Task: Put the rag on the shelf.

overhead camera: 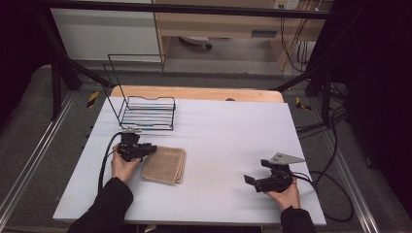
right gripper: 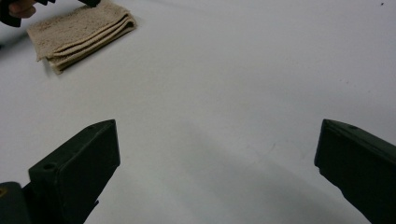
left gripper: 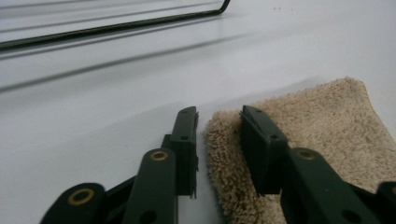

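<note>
A folded beige towel lies flat on the white table, left of centre. My left gripper is at the towel's near-left corner. In the left gripper view its jaws stand narrowly apart: the right one rests over the towel, the left one is on the bare table, and the towel's edge lies between them with a thin gap showing. My right gripper hovers low over the table's right front, wide open and holding nothing. From there the towel lies far off.
A black wire rack stands at the table's back left, just behind my left hand; its base wire crosses the top of the left gripper view. Cables trail off both grippers. Bare white surface spreads between the towel and my right gripper.
</note>
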Demonstrator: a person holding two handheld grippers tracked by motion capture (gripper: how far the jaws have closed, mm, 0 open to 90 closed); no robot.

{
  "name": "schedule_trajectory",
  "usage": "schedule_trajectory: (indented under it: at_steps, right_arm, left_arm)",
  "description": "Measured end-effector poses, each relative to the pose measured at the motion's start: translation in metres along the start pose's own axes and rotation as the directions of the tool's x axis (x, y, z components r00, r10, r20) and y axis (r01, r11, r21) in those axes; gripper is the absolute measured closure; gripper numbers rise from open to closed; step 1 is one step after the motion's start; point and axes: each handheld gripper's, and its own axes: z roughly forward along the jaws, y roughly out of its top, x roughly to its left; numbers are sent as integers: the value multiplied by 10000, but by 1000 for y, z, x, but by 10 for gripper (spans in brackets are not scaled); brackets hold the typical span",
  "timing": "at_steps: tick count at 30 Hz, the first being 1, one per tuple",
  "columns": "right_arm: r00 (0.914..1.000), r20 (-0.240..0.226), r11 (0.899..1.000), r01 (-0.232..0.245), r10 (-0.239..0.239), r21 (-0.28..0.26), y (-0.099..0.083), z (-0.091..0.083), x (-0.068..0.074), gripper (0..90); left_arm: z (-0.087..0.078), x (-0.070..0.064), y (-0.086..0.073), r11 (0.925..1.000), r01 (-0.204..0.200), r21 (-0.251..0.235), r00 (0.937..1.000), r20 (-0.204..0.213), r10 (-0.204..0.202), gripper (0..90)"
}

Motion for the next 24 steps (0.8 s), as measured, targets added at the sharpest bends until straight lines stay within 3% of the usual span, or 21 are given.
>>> schedule_trajectory:
  at_steps: [9, 16, 24]
  right_arm:
    - [10000, 33, 10000, -43, 43, -18, 3, 1, -1, 8]
    - [9999, 160, 10000, -64, 63, 66, 11, 7, 4, 8]
    - [9995, 278, 9997, -140, 135, 183, 30, 25, 14, 9]
  left_arm:
    - [2, -3, -1, 9999, -56, 123, 10000, -5, 56, 778]
    - [2, -7, -1, 9990, -435, 130, 9988, -210, 438, 801]
    - [3, -7, -2, 9986, -522, 69, 9984, -224, 523, 802]
